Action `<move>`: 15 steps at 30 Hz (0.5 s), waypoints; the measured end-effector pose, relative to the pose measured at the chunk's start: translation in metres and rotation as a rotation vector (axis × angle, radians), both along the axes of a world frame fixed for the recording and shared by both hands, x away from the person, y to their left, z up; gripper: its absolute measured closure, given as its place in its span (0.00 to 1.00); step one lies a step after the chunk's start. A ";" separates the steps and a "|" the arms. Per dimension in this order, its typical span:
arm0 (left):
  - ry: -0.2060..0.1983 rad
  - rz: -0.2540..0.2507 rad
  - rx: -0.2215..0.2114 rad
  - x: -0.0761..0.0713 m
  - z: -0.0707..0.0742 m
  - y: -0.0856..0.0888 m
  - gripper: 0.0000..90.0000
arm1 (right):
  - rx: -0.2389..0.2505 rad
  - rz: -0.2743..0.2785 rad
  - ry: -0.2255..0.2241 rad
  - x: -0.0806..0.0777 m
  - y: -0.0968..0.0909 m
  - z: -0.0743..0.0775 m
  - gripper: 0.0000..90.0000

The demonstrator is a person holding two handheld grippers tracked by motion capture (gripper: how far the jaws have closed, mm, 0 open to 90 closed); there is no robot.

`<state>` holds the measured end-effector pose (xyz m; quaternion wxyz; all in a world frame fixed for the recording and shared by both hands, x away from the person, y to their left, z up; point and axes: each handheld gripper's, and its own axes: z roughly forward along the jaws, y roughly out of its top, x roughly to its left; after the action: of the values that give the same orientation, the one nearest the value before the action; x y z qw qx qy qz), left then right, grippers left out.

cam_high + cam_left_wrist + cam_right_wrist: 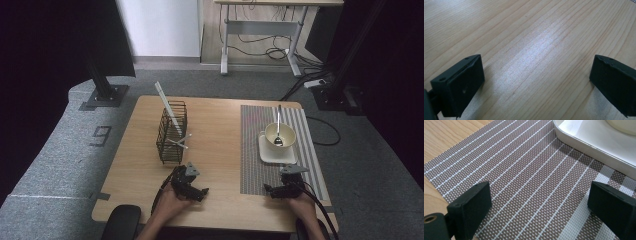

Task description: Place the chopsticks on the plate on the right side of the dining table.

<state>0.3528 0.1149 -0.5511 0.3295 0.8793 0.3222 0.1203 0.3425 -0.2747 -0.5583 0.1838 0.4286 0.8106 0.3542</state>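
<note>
- The left gripper [536,82] has its jaws wide apart with nothing between them, poised just over bare wood of the table [529,37].
- From the high view, that left gripper [192,187] sits near the table's near edge, left of centre, held by the left hand [170,202].
- The right gripper [539,207] also has its jaws wide apart and empty, just over the striped mat [524,170].
- In the right gripper view the white plate [596,142] has its edge just beyond the jaws, at upper right.
- In the high view the right gripper [285,187] is at the mat's [250,150] near end, held by the right hand [302,205], just near of the plate [267,155].
- A cream bowl [286,134] stands on the plate, with a spoon [278,135] resting in it, handle pointing far.
- A black wire basket [172,132] stands on the left half of the table, well apart from the mat.
- A long white strip [167,105] leans out of the basket towards the far left; a shorter white stick [181,142] pokes through its right side.
- A black cable [315,200] trails from the right gripper toward the near right corner.
</note>
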 end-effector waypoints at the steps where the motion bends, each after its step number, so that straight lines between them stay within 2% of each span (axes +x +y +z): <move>1: 0.000 0.000 0.000 0.000 0.000 0.000 0.00 | -0.001 0.001 0.003 0.000 0.000 0.000 0.05; 4: 0.000 0.000 0.000 0.000 0.000 0.000 0.00 | -0.014 -0.006 0.018 0.001 0.001 0.002 0.03; 5: 0.000 0.000 0.000 0.000 0.000 0.000 0.00 | -0.036 -0.008 0.033 0.001 0.003 0.003 0.00; 6: 0.000 0.000 0.000 0.000 0.000 0.000 0.00 | -0.036 -0.008 0.033 0.001 0.003 0.003 0.00; 7: 0.000 0.000 0.000 0.000 0.000 0.000 0.00 | -0.062 -0.003 0.027 0.000 0.006 0.005 0.00; 15: 0.000 0.000 0.000 0.000 0.000 0.000 0.00 | -0.055 0.023 0.024 -0.003 0.016 0.016 0.00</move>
<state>0.3528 0.1150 -0.5511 0.3294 0.8794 0.3220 0.1202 0.3400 -0.2583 -0.5421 0.1815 0.4181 0.8271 0.3288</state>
